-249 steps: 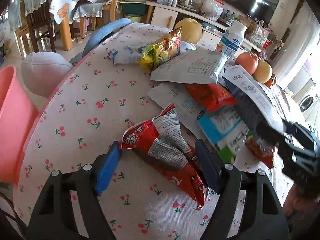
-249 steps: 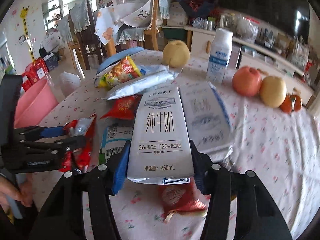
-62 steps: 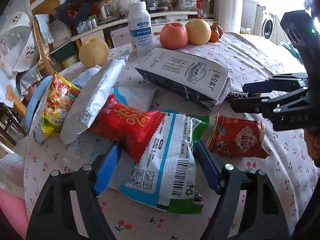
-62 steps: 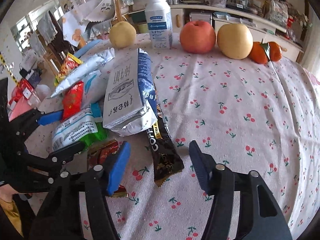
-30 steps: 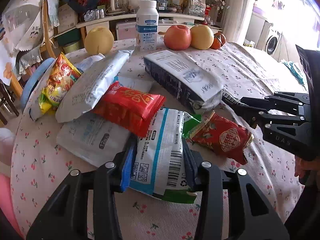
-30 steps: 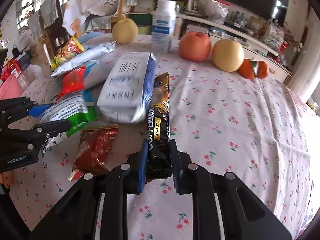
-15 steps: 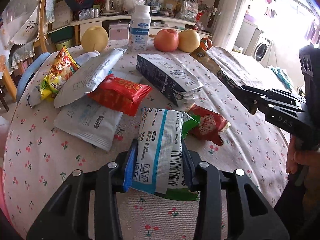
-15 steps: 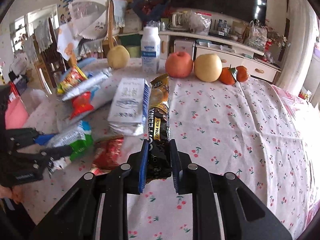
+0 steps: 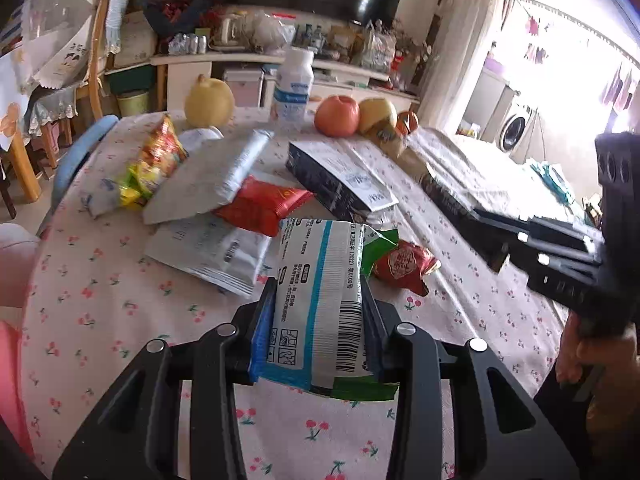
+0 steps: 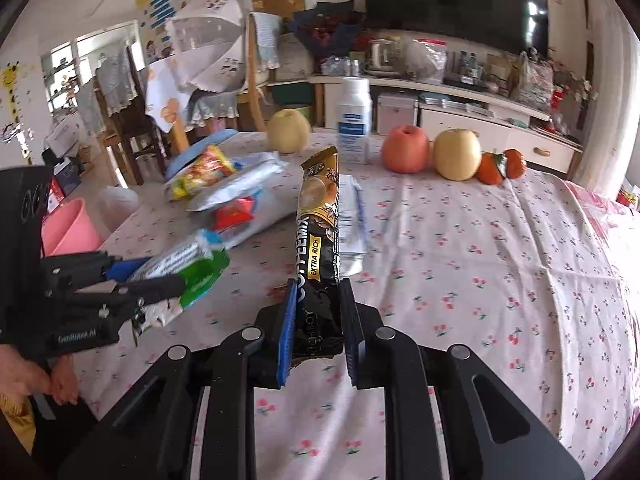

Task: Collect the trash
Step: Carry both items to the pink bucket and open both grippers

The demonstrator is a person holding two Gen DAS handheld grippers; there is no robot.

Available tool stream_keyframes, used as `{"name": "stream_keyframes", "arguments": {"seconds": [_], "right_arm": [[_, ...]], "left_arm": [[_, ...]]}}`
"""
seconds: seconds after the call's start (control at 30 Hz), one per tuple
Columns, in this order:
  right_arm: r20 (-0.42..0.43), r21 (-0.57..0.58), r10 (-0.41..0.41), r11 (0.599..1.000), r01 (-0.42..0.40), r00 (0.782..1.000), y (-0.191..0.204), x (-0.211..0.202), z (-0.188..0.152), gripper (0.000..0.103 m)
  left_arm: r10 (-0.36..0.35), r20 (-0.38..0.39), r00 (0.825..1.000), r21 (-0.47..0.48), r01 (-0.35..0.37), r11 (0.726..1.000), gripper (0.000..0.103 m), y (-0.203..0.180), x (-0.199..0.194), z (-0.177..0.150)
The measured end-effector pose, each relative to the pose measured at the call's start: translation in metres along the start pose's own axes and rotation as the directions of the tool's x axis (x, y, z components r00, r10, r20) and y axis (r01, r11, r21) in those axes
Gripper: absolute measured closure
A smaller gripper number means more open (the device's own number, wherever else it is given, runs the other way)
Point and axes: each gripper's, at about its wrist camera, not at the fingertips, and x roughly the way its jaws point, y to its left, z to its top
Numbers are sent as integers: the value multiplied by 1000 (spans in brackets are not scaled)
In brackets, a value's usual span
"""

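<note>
Crinkly plastic film, light and slippery: white-blue-green barcoded snack wrapper pinched at its near end by left gripper, above the tabletop's near edge | black-gold coffee sachet clamped low by right gripper, upright, floppy | farther: red foil wrapper, grab flat middle.

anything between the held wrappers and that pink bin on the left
Nothing visible does. The pink bin sits off the table's left edge; the left gripper with its white-green packet hangs nearest it, and the right gripper's coffee sachet would pass over flat wrappers.
</note>
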Motion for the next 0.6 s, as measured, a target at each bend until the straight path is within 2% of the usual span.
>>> {"name": "stream_keyframes", "arguments": {"seconds": [0.4,0.6], "right_arm": [[5,-104,117,988,-116,993,83,-9,8,81],[-19,-166,190,968,-190,982,137,-4,16,81]], "left_arm": [[55,141,989,-93,-42,995,63,45,-64,-2],[128,225,966,-204,-82,975,63,89,-108,-8]]}}
